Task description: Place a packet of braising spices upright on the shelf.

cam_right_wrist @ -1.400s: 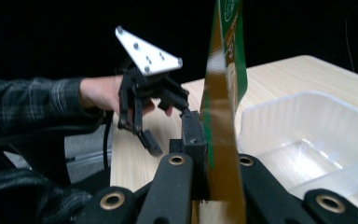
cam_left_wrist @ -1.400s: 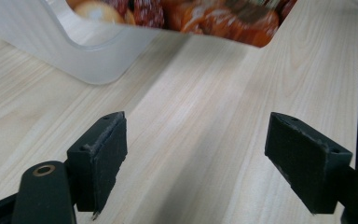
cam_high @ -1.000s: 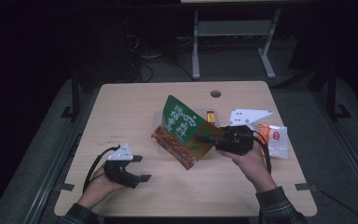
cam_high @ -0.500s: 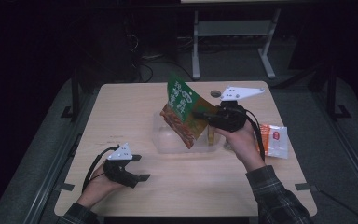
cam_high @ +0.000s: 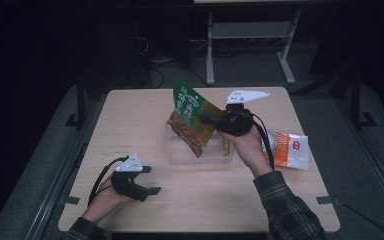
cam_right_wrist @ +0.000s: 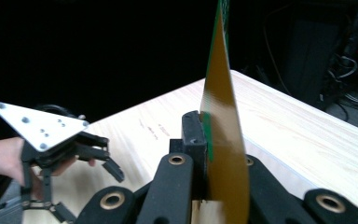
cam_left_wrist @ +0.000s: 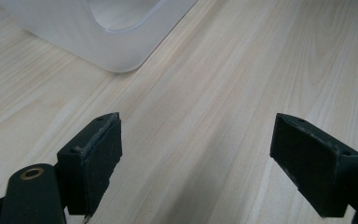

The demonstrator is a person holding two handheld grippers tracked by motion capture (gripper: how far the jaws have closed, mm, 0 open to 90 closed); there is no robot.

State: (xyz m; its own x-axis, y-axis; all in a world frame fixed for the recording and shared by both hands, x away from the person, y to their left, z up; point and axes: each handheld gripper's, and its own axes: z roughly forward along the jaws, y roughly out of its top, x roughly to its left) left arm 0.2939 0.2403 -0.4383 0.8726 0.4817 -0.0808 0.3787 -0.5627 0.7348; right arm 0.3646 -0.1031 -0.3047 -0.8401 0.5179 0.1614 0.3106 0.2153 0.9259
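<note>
Right gripper (cam_high: 207,120) has its jaws clamped on the edge of a flat food packet (cam_high: 192,117), held up in the air above a clear plastic tub (cam_high: 180,152) near the middle of the surface (cam_high: 130,120). Packet stands tilted, long axis running diagonally from upper left, farther from the person, to lower right, nearer; lower corner dips toward the tub, whether touching cannot be told. Upper part green with pale characters, too small to read; lower part orange-brown with a food picture. In the right gripper view the packet (cam_right_wrist: 221,126) is seen edge-on, pinched between the jaws and rising straight up.

Left gripper (cam_high: 147,180) rests low on the surface at near left, well apart from the packet, jaws wide apart with nothing between them. Left gripper view: tub corner (cam_left_wrist: 116,46) just ahead.

Second packet (cam_high: 292,150), orange and white with a red logo, unreadable, lies flat at right of the tub.
</note>
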